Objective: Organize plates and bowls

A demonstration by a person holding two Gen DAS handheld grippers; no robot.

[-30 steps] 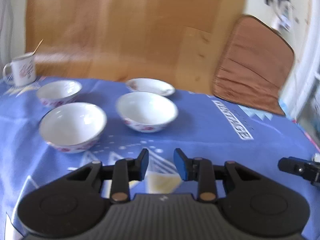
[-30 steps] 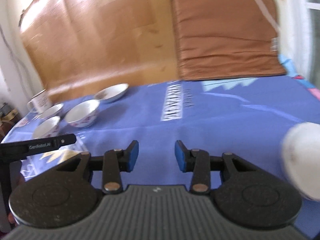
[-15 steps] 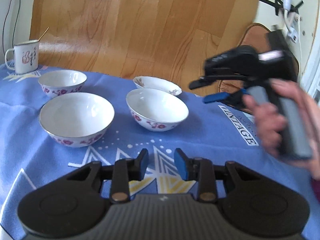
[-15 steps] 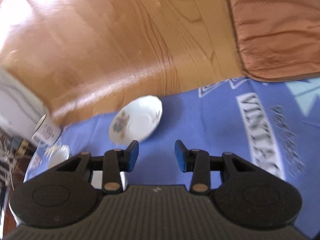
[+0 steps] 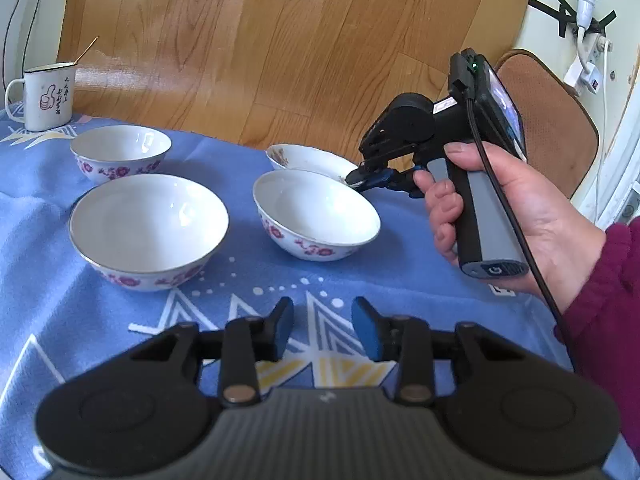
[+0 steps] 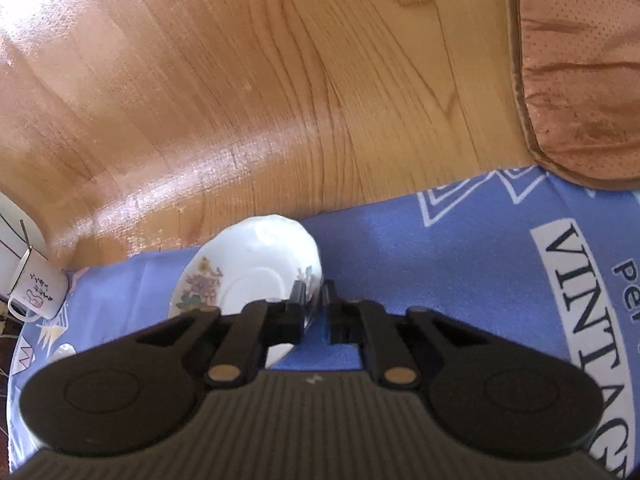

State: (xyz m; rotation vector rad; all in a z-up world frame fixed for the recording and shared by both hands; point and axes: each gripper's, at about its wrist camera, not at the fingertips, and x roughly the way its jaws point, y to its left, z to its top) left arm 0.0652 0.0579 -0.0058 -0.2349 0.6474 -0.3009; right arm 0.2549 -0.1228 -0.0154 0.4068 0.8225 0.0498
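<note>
Three white floral bowls stand on the blue tablecloth [image 5: 400, 264]: a large one [image 5: 148, 228] at front left, a smaller one [image 5: 120, 152] behind it, and a middle one [image 5: 316, 214]. A small flowered plate [image 5: 308, 160] lies behind the middle bowl. My right gripper [image 6: 313, 300] is shut on the plate's [image 6: 248, 268] right rim; it also shows in the left wrist view [image 5: 362, 178]. My left gripper [image 5: 322, 326] is open and empty, low over the cloth in front of the bowls.
A white enamel mug [image 5: 44, 96] with a stick in it stands at the far left edge of the table; it also shows in the right wrist view [image 6: 34, 290]. A brown cushioned chair [image 5: 552, 120] stands past the table's right side. Wooden floor lies beyond the far edge.
My right gripper swung left across the table to the small plate and closed on its rim. My left gripper moved slightly closer to the bowls and stayed open.
</note>
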